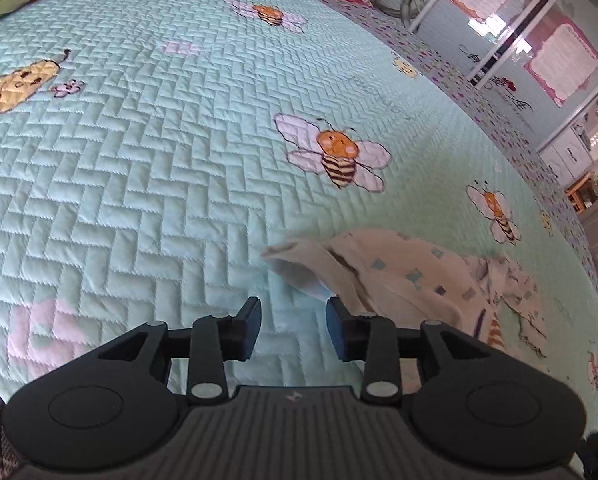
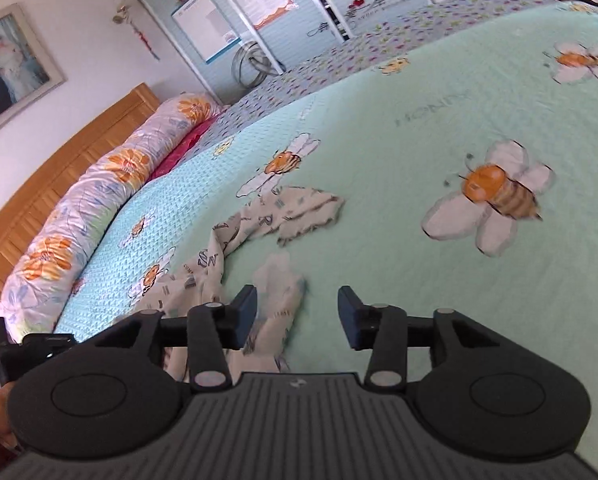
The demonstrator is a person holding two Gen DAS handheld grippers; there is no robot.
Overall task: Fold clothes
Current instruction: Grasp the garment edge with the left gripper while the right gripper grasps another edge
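**Garment loose on the bed, folding barely begun**

The cream printed garment (image 1: 411,280) lies crumpled on the mint bee-print quilt (image 1: 159,160), in the lower right of your left wrist view. In your right wrist view the same garment (image 2: 275,216) runs from the middle of the frame down toward the lower left, bunched and twisted, with one flap spread out near the centre and another pale end lying just ahead of the gripper. No neat edge or flat layer shows anywhere, so judge the folding as hardly started: the cloth needs spreading flat before any fold can hold.

Your left gripper (image 1: 294,326) has its jaws apart with nothing between them; only quilt shows in the gap, and the garment's nearest end sits just beyond the right-hand finger. Your right gripper (image 2: 297,316) is likewise parted and holds nothing, though a pale end of the cloth lies just by its left-hand finger.

Further out, a floral bolster (image 2: 99,208) runs along the wooden headboard (image 2: 51,176) at the left of the right wrist view, well apart from the garment.
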